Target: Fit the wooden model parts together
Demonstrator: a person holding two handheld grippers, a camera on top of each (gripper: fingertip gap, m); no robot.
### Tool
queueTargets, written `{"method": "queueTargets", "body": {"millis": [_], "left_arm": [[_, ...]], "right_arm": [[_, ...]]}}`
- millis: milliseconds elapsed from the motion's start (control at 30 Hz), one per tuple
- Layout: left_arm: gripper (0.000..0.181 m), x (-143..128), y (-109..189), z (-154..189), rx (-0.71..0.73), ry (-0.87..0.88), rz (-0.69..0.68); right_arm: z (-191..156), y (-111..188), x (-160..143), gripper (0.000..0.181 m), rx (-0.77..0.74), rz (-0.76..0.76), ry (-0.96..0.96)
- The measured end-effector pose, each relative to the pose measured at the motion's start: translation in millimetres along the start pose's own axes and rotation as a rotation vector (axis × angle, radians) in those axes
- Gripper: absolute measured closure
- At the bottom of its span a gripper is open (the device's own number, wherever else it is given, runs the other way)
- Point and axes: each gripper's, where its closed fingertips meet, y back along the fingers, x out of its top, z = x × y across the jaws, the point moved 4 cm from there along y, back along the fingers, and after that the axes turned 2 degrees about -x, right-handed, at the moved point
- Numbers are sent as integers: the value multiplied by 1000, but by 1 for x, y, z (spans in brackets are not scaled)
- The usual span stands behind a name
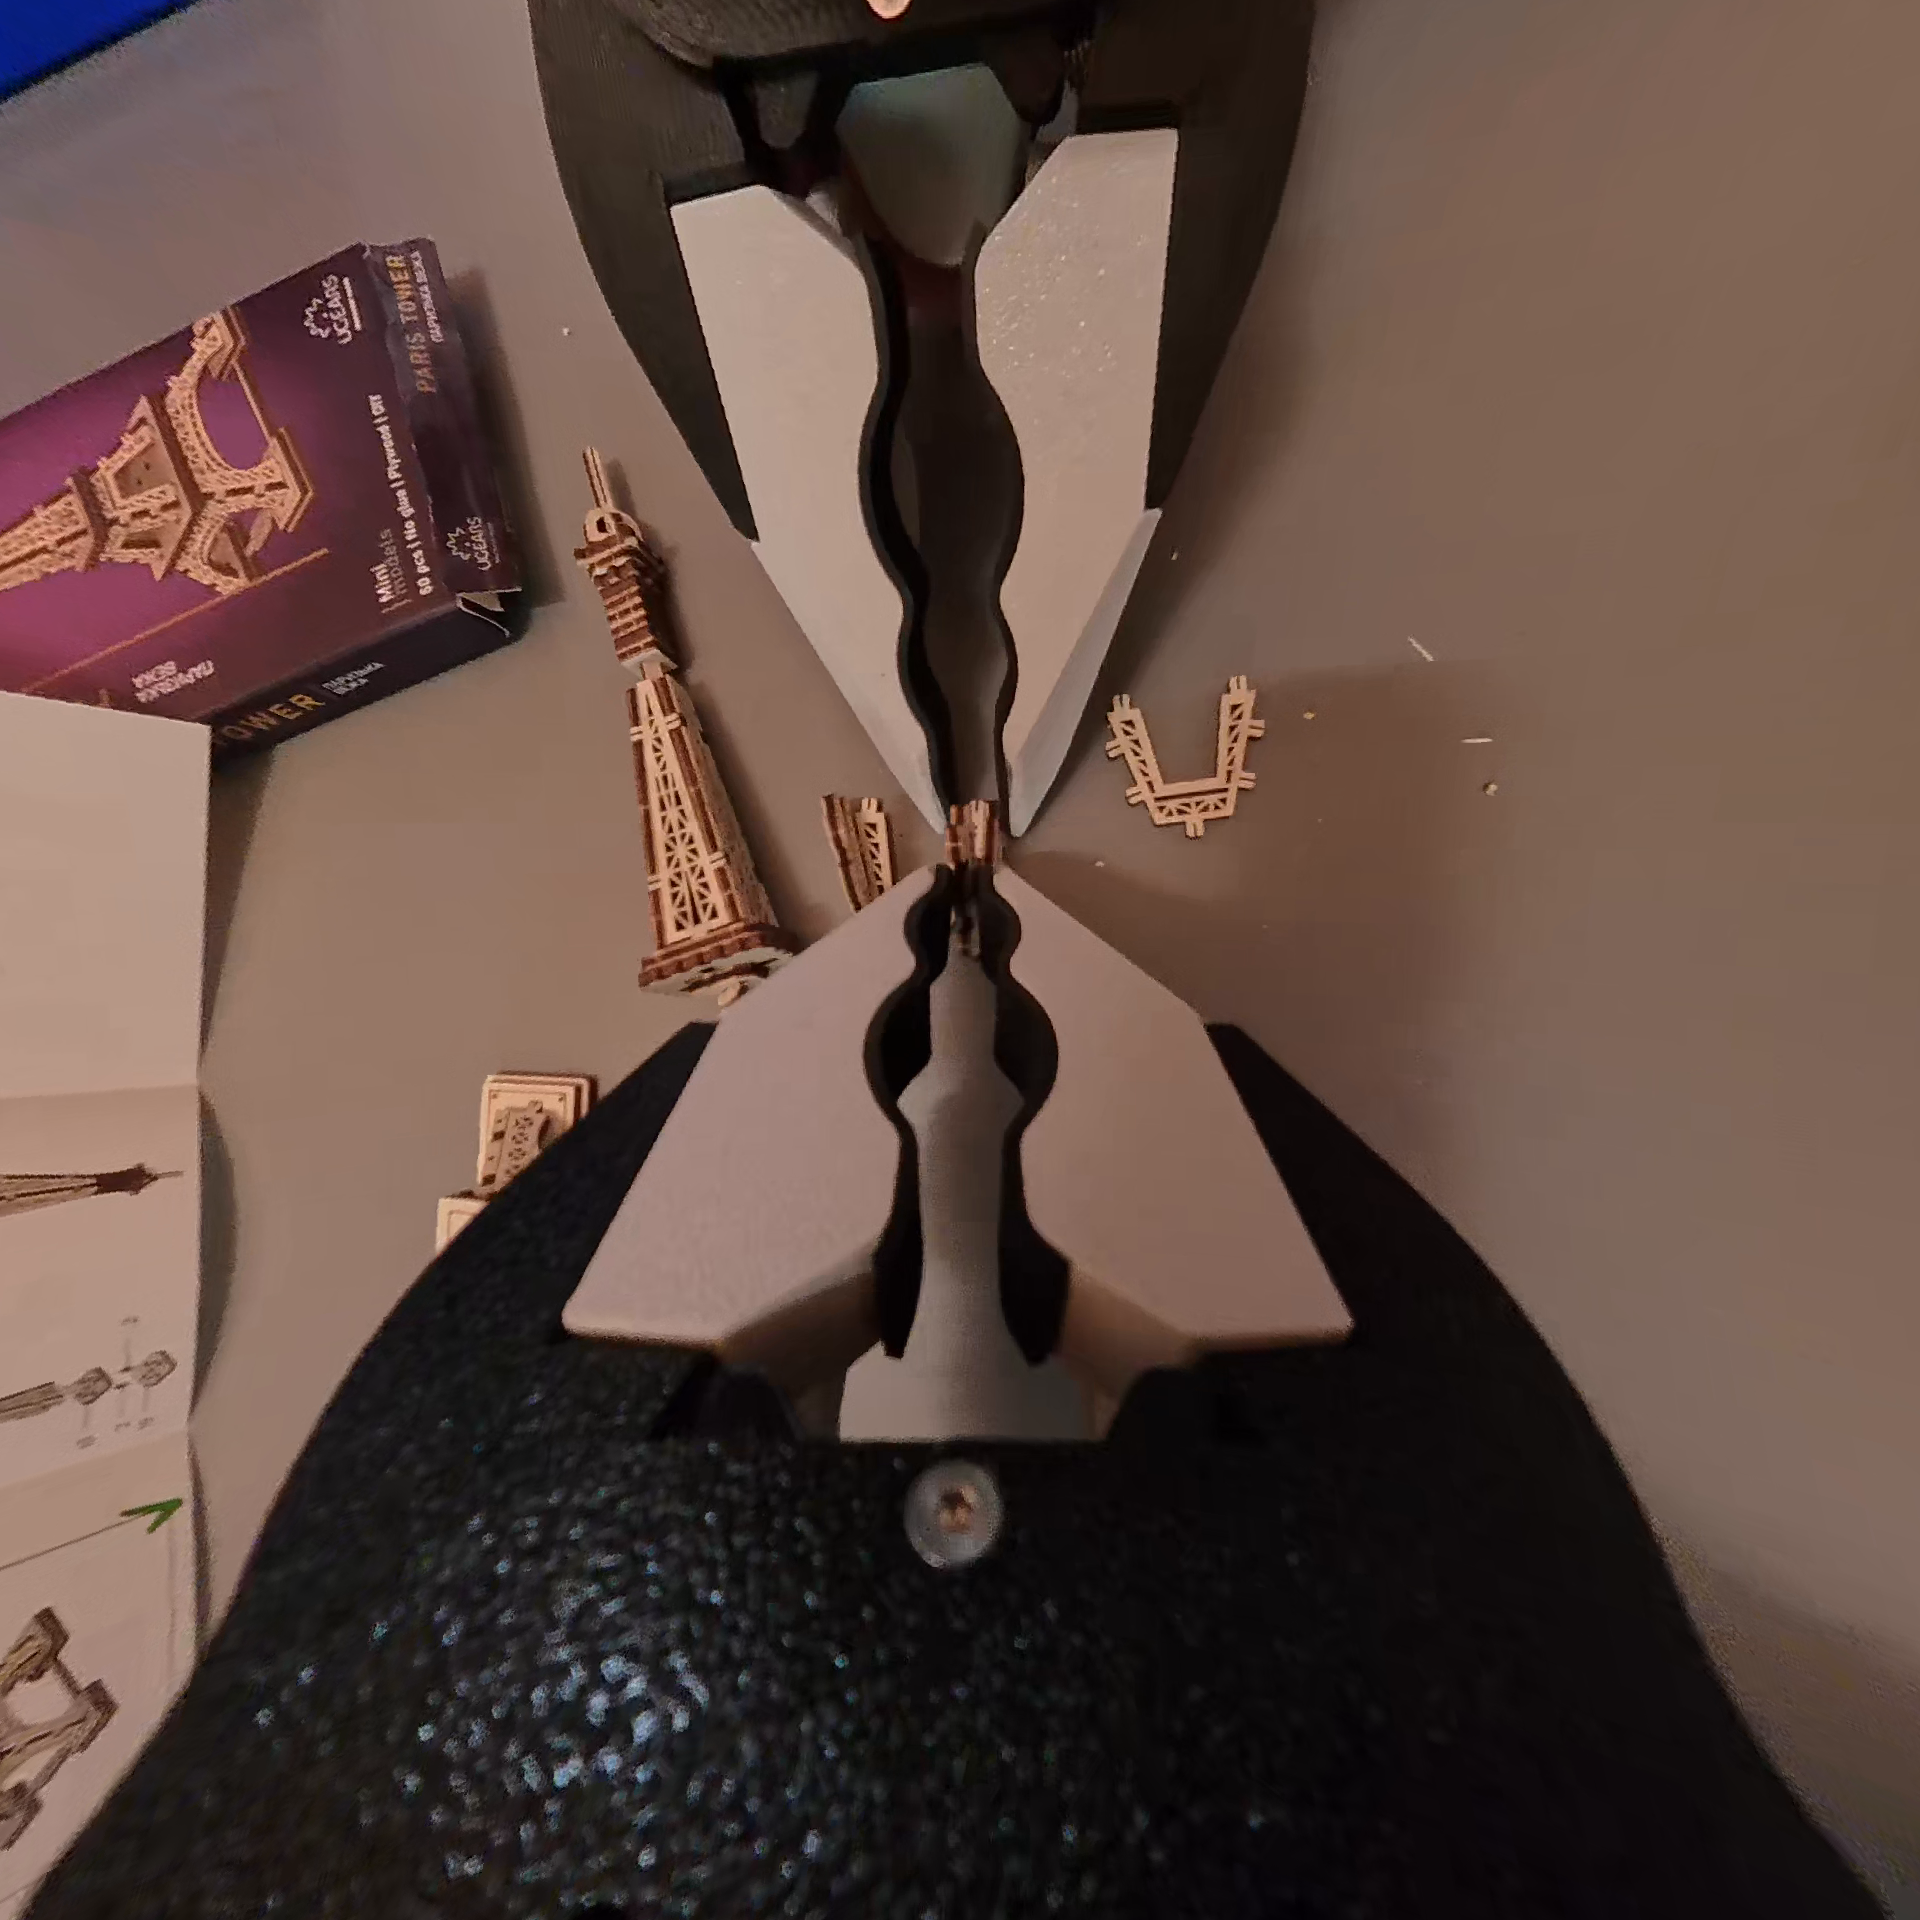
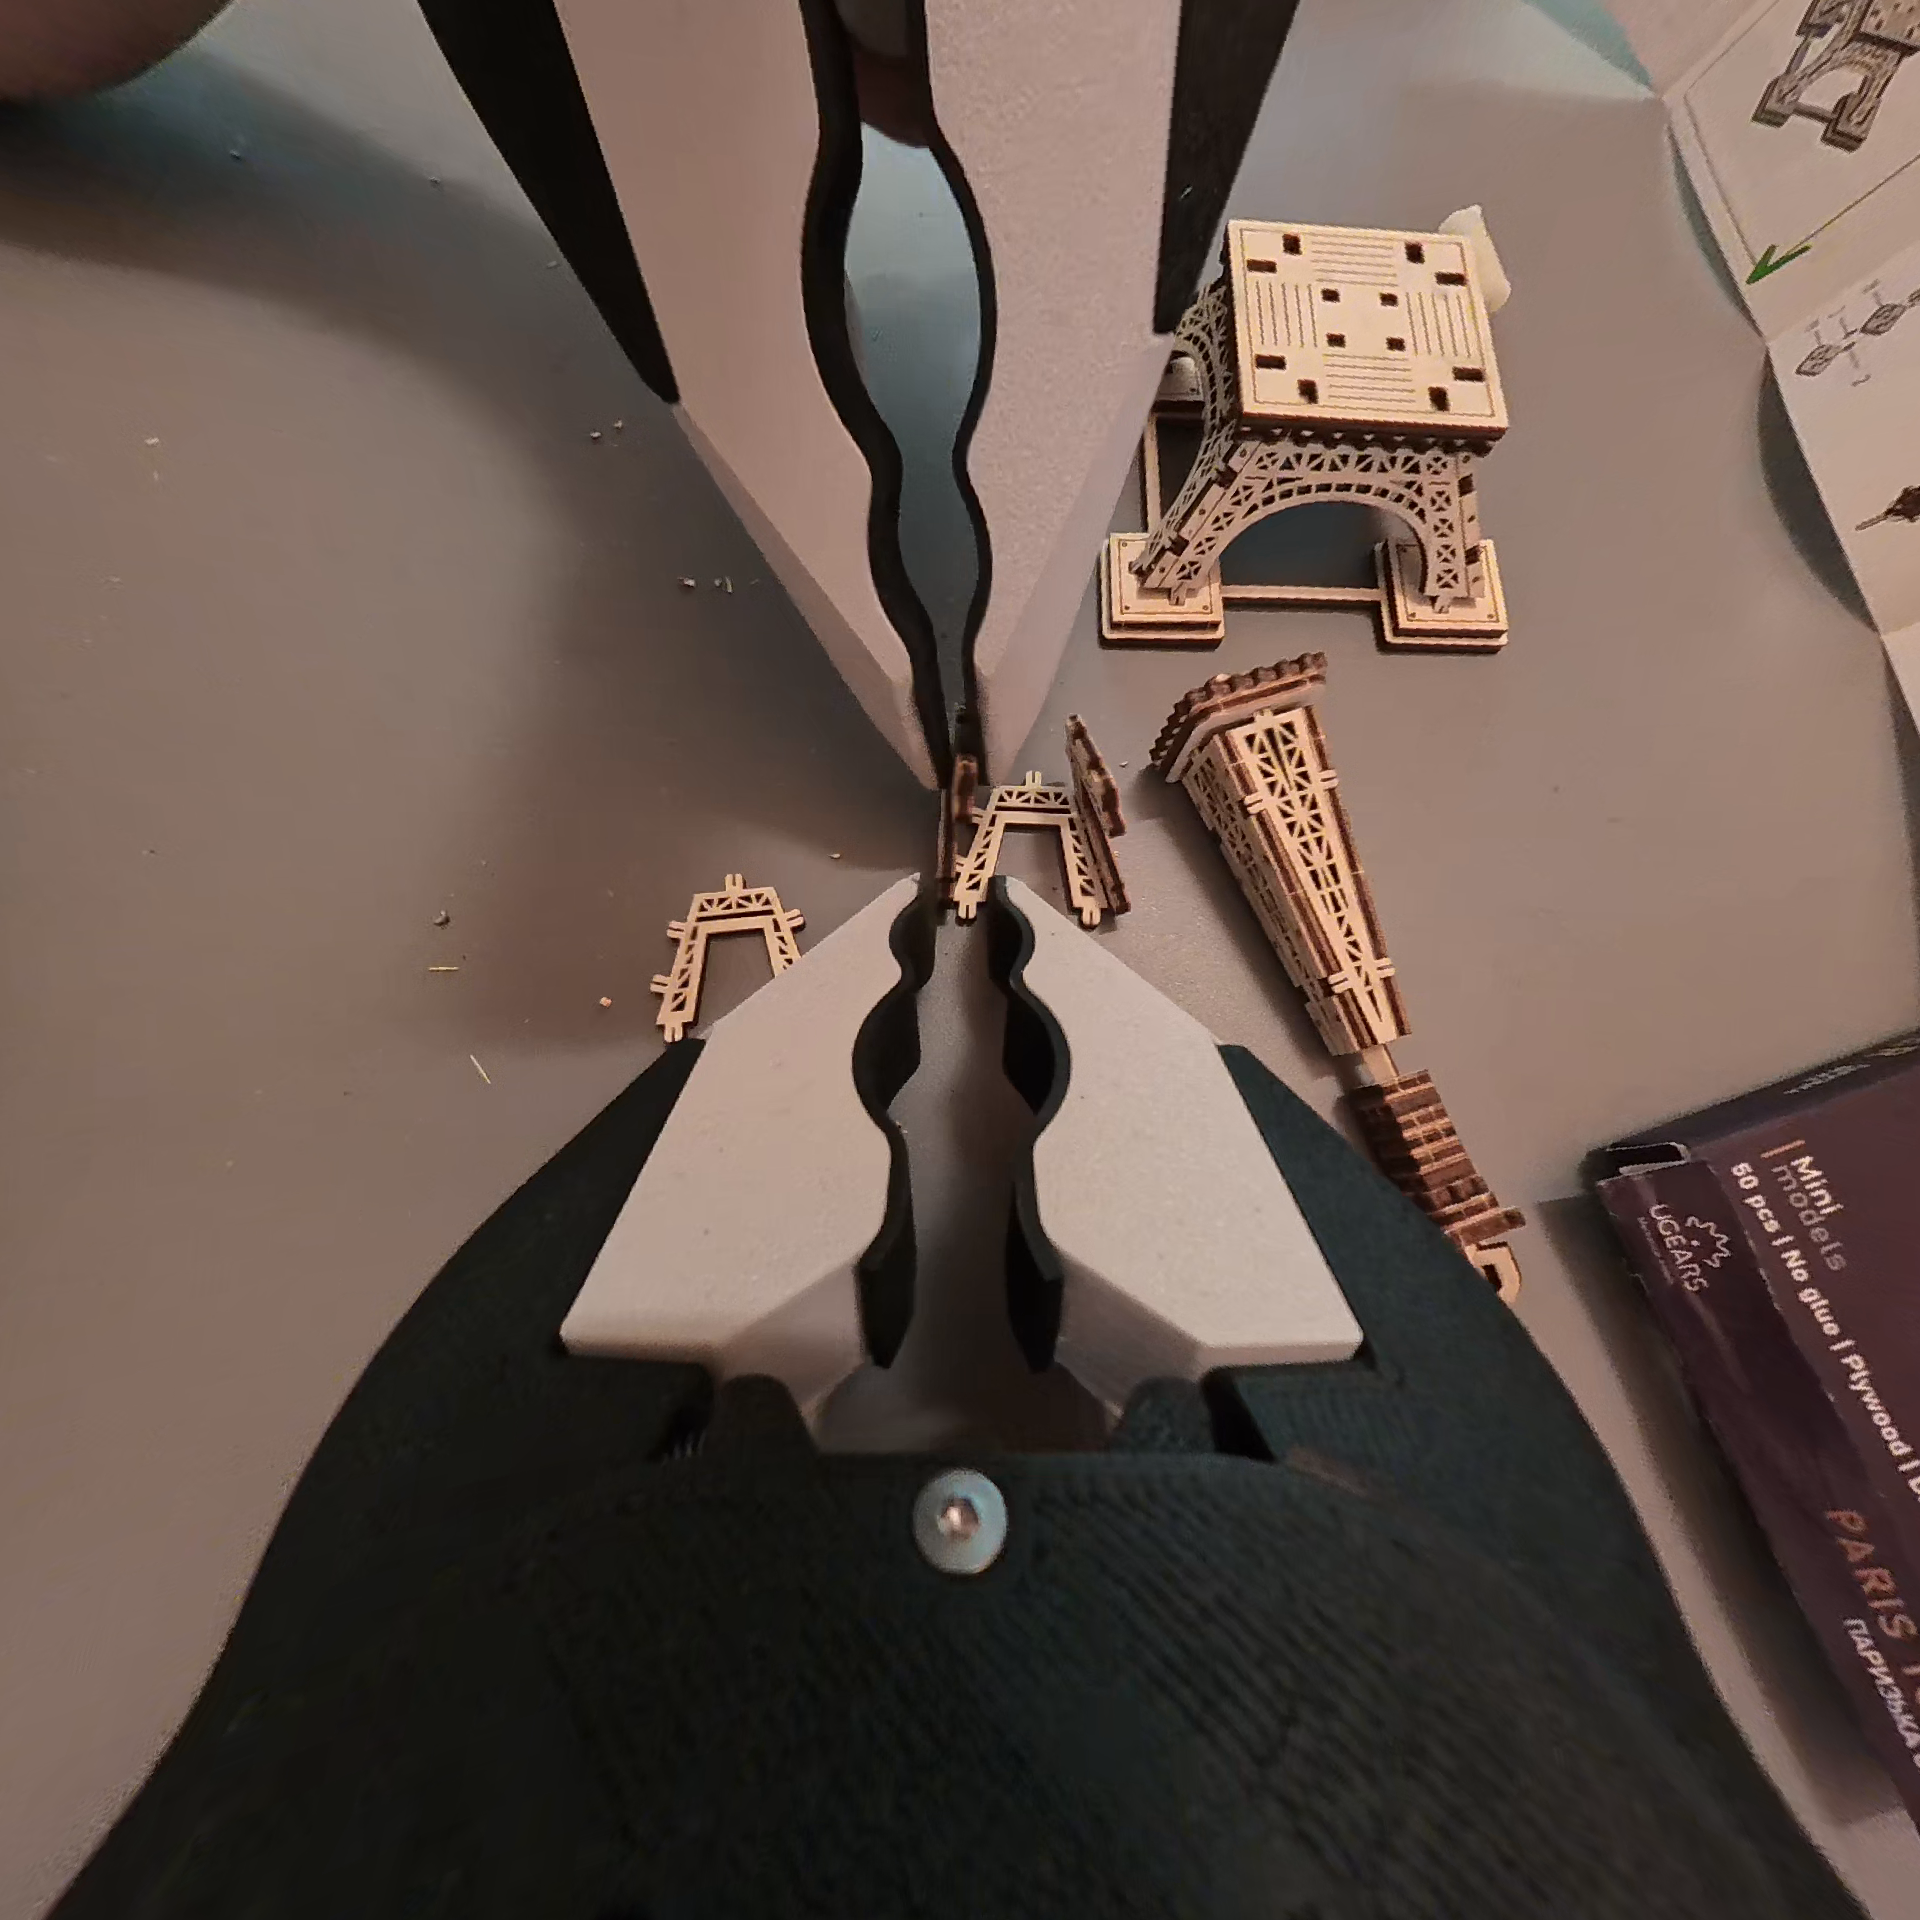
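Pale laser-cut wooden arch piece point(image 2: 1023, 844) over matt grey table point(image 2: 312, 727)

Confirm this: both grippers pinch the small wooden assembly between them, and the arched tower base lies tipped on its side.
One thing is wrong: the arched tower base stands upright on its four feet, platform on top, as the right wrist view shows. Both the left gripper and right gripper do pinch the small wooden assembly.

On the counter point(image 2: 312, 623), in the right wrist view, the tower base point(image 2: 1340, 436) stands farthest back; the spire section point(image 2: 1299, 862) lies in front of it, the box point(image 2: 1787, 1403) nearer and to the right — a loose arch piece point(image 2: 727, 951) lies apart at the left, the instruction sheet point(image 2: 1829, 260) at the far right.
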Motion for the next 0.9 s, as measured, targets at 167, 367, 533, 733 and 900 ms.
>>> {"method": "queueTargets", "body": {"millis": [167, 367, 533, 733, 900], "left_arm": [[179, 2, 0, 2, 4, -24, -9], [180, 4, 1, 5, -8, -51, 6], [180, 2, 0, 4, -45, 7, 48], [180, 5, 3, 2, -82, 88, 127], [180, 5, 2, 4, -84, 64, 126]], "right_arm": [[0, 0, 0, 173, 11, 0, -9], [-2, 1, 0, 164, 72, 4, -33], [-3, 1, 0, 162, 76, 4, -26], [-3, 1, 0, 162, 66, 4, -15], [-5, 1, 1, 157, 82, 5, -9]]}}
